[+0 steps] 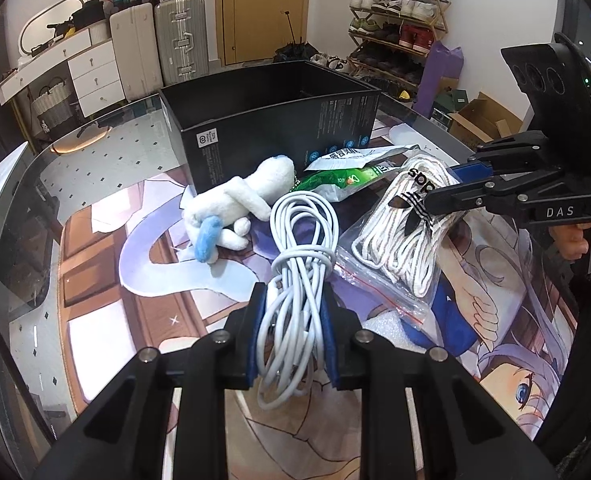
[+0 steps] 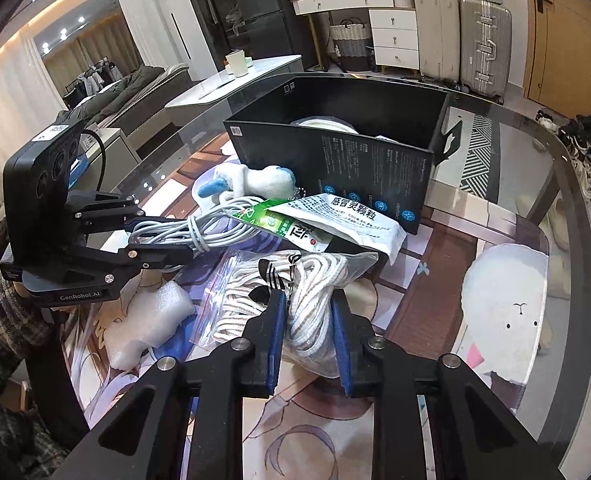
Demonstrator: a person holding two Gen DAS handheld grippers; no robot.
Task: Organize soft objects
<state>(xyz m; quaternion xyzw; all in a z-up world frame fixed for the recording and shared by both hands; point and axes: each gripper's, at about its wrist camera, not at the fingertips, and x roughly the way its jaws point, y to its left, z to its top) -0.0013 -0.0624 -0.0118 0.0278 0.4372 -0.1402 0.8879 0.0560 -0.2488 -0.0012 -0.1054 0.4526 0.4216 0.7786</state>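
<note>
Your left tool [image 1: 293, 312] is clamped on the white cable bundle [image 1: 301, 248], blue pads pressing both sides of the coil near its wrapped middle; in the right wrist view the bundle looks lifted a bit off the desk [image 2: 507, 216], w/ the far loops trailing toward the plush toy [image 1: 235, 204]. Your right tool [image 2: 307, 320] has its fingers set around the bagged white rope [image 2: 295, 292] in the clear zip bag. They're close on the rope but I can't tell if they're pinching it yet, so treat that grip as unconfirmed.

Step in hand, as I read it: picking soft items to drop into the black box [image 1: 271, 120], which stands open-topped just behind the pile & already seems to hold something pale inside.

Next move, IMO:
- Left: raise the cable clear of the plush and the green/white sachet [image 2: 335, 220], carry it over the box's near wall, let go inside. Loose loops may snag the plush or the box edge, so lift high first.
- Right: close firmly on the rope thru the bag. Plastic is slippery, so grab rope bulk, not film only.
- Plush, sachet & the white foam piece [image 2: 147, 320] remain on the desk for later.
</note>
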